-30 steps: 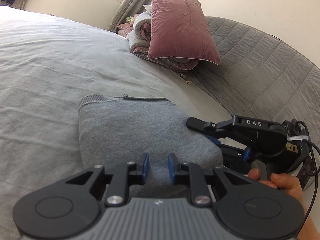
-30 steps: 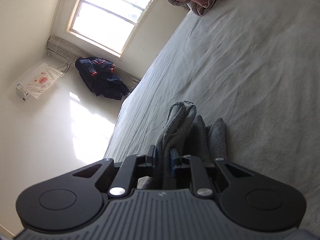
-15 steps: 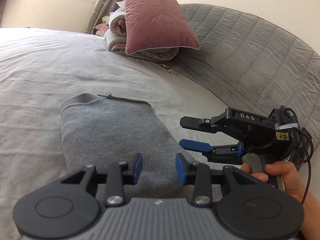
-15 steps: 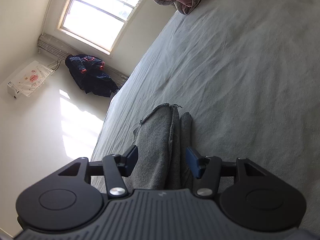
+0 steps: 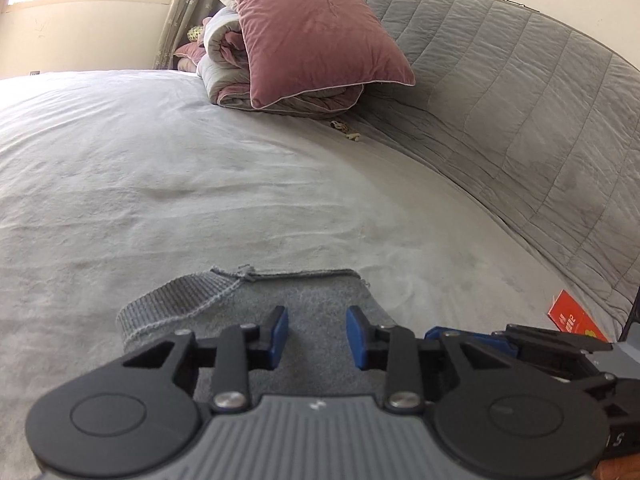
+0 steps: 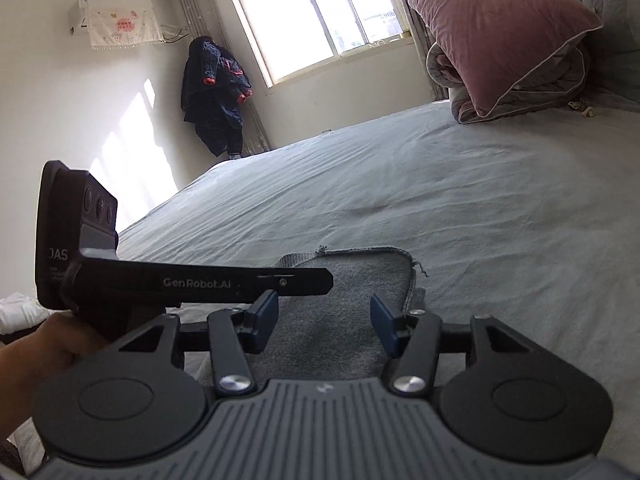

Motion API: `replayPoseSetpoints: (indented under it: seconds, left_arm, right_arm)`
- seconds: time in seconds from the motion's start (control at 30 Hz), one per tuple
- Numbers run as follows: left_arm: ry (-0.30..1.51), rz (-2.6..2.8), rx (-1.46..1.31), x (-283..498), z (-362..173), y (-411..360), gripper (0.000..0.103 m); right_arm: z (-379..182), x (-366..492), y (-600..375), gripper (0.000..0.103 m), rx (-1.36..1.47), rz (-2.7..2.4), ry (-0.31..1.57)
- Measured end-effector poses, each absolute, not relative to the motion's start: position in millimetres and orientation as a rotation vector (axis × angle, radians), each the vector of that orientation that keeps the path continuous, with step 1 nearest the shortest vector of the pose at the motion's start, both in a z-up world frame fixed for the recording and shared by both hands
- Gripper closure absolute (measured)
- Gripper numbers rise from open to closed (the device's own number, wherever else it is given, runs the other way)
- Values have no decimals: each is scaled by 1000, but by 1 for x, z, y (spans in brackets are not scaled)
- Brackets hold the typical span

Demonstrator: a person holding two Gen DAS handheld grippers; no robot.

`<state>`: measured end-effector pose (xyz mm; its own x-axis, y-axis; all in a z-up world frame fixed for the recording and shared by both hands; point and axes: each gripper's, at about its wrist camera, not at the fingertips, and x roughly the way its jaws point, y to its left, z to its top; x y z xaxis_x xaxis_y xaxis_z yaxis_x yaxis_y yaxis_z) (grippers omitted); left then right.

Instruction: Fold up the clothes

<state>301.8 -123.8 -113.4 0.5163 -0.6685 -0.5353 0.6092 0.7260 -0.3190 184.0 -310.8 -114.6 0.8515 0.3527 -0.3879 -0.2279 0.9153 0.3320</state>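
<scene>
The grey knit sweater (image 5: 320,300) lies folded into a compact bundle on the pale bed sheet (image 5: 200,184), its ribbed hem (image 5: 180,300) turned up at about ten o'clock from the left tongs (image 5: 317,336), a loose thread trailing off the far edge. A second ago the right tongs (image 6: 324,326) were clamped on a bunched edge of the knit; now they stand released above the cloth with nothing between the blue pads, roughly level where before they sat rolled on their side. The left tongs hang just over the near part of the bundle, their jaws closing a little, yet the pads (image 5: 280,334) press on nothing and the sweater merely shows in the gap beneath. Both have slid along the garment, so the far hem sits closer than it did. To me that reads as a fold just set down and let go, with smoothing or a last fold perhaps left. In the right view the left tongs cross at nine o'clock, a hand (image 6: 44,344) gripping them. Farther out, at one o'clock, a pink pillow (image 5: 316,28) leans on a rolled quilt (image 5: 224,64) against the grey quilted headboard (image 5: 520,92). The near half of the sweater is hidden under the tool bodies, so I cannot tell how neat the fold is there; a red packet (image 5: 572,318) at three o'clock is cut off and unreadable.
</scene>
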Motion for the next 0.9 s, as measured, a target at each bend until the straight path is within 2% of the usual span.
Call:
replayPoseSetpoints:
  seconds: [0.23,0.47,0.53,0.6,0.63,0.8,0.9]
  left_arm:
    - [699,-750,-75,336,-119,-144,71]
    - [724,-654,-39,355,-112,-151,66]
    - [718,-633,-82,351,-107,-144,61]
    - [702,-622,-122,342,-101,-135,50]
    - [695,-620,-127,337,-98,-132,48]
    - [689,-573,-101,319,-90,-109,33]
    - [710,-526,-143,316,-92,-89,24]
  right_arm:
    - [-144,196,-323,48,297,319,534]
    - [-141,190,-335,48,325,343,553]
    - [-139,189,-336,48,317,346,555]
    - [-138,185,-336,46,310,348,558]
    - [-137,185,-337,46,313,348,561]
    - [-133,181,-344,33,382,341,591]
    - [-132,178,-349,29,438,328,615]
